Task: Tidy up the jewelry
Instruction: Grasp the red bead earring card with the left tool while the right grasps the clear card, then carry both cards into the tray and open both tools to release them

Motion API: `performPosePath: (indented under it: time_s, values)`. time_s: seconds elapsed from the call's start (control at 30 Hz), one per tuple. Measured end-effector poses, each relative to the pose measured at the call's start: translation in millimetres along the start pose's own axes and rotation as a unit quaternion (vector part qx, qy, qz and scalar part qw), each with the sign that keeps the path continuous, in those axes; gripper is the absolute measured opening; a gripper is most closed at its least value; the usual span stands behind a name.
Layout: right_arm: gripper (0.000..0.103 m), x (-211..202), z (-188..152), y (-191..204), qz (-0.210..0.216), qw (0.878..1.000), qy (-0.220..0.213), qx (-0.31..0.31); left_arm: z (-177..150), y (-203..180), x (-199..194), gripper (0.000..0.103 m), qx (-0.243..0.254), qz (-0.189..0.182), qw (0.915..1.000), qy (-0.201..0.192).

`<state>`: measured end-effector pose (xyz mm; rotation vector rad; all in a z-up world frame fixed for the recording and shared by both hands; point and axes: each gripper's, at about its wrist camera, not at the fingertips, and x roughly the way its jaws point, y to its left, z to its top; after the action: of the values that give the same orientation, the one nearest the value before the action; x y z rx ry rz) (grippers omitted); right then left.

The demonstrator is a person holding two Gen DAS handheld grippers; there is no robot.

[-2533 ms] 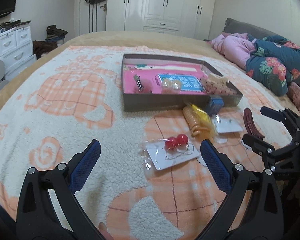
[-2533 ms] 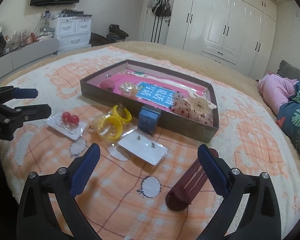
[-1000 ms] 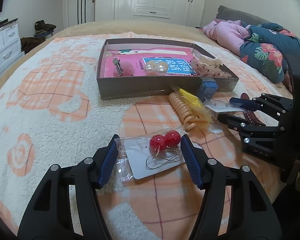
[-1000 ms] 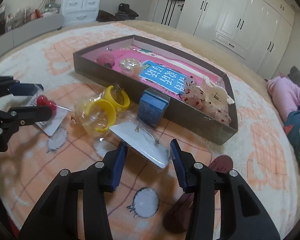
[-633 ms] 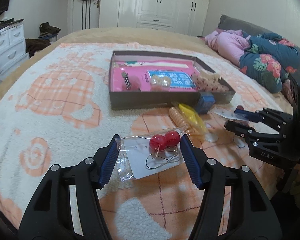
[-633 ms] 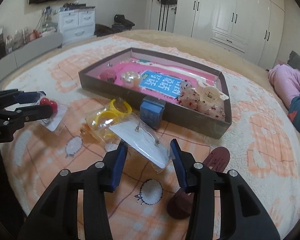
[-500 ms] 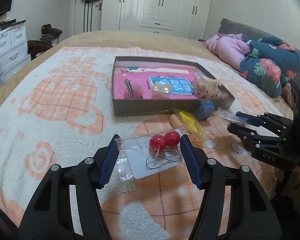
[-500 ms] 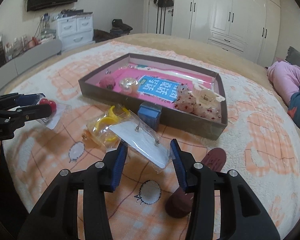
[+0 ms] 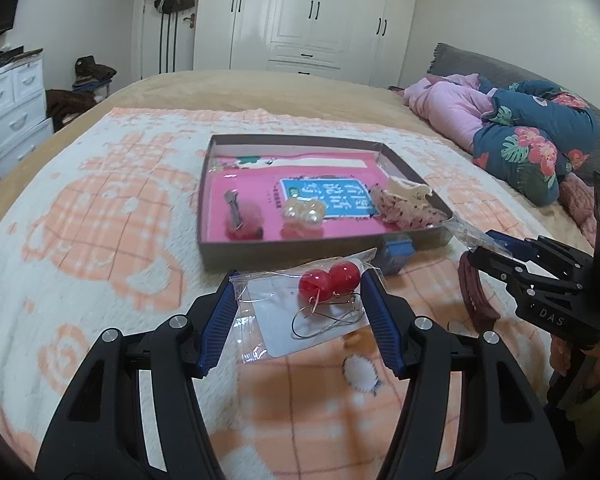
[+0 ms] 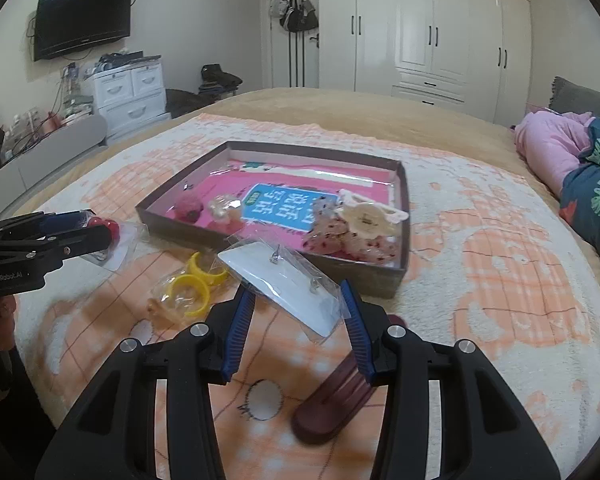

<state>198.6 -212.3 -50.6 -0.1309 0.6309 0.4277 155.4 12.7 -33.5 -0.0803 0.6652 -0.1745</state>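
Left tongs (image 9: 298, 300) clamped on bagged red earrings (image 9: 329, 278), held above blanket (image 9: 100, 240) near box (image 9: 300, 246), right tongs (image 10: 298, 300) clamped on bagged stud card (image 10: 284, 284), lifted just before box front wall, yellow rings (image 10: 190, 288) and maroon clip (image 10: 332, 404) on bed

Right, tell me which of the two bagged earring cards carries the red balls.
The earring card in the left tongs has the red balls and wire hoops. The stud card in the right tongs shows only two small studs.
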Motion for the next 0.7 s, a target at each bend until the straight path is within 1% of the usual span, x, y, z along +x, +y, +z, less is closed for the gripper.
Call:
performPosePath:
  time_s: [0.33, 0.53, 0.7]
  values:
    - [0.042, 2.1, 11.9, -19.0, -0.015, 1.000, -0.008, 0.018, 28.2, -16.0, 25.8, 0.052, 0.015, -0.012, 0.9998, -0.009]
    - [0.042, 10.6, 23.4, -25.9, -0.022, 1.000, -0.009, 0.014, 43.3, -19.9, 40.8, 0.052, 0.023, -0.010, 0.9996, -0.013]
    - [0.042, 22.6, 30.7, -29.9, -0.023, 1.000, -0.001, 0.010, 54.8, -18.5, 53.0, 0.052, 0.026, -0.006, 0.9995, -0.014]
